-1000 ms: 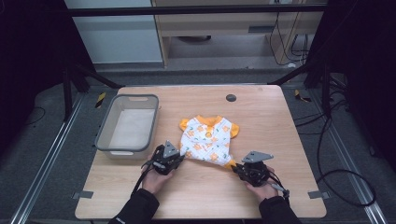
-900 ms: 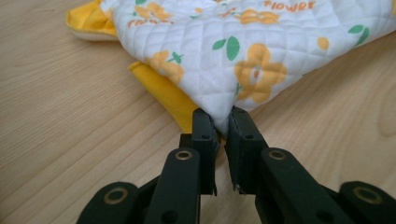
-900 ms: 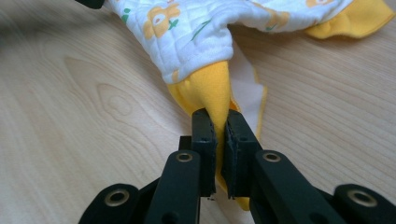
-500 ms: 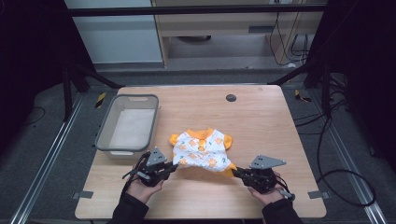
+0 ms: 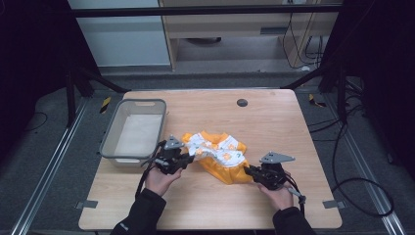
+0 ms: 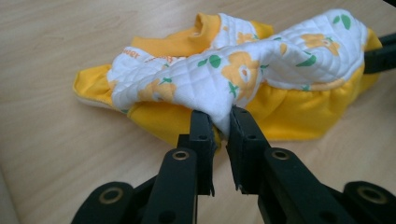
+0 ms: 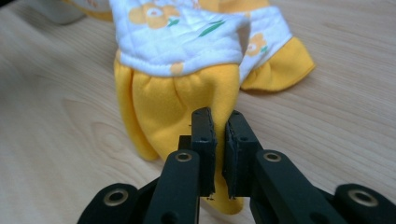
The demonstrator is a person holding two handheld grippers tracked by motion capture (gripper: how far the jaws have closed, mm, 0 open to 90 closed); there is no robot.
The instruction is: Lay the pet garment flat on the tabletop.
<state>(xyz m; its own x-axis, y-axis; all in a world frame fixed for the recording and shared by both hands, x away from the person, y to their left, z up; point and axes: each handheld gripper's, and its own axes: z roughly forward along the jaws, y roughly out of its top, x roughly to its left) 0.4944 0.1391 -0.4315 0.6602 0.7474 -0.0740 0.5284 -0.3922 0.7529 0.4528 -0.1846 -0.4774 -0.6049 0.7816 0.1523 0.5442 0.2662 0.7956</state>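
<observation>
We are holding a small quilted garment, white with orange flowers and a yellow frilled hem (image 5: 218,155), between our two grippers near the front middle of the light wooden table (image 5: 274,117). Our left gripper (image 5: 185,159) is pinching a fold of the white quilted cloth between its black jaws; those jaws have just been opening slightly, yet the cloth is sitting tight between the pads in the left gripper view (image 6: 219,123). Our right gripper (image 5: 248,170) is clamping the yellow frill, jaws pressed close on it (image 7: 219,128). The garment is sagging between the two grips, partly resting on the wood. A grey rectangular plastic basket (image 5: 110,142) is standing just left of our left hand (image 5: 161,180).
</observation>
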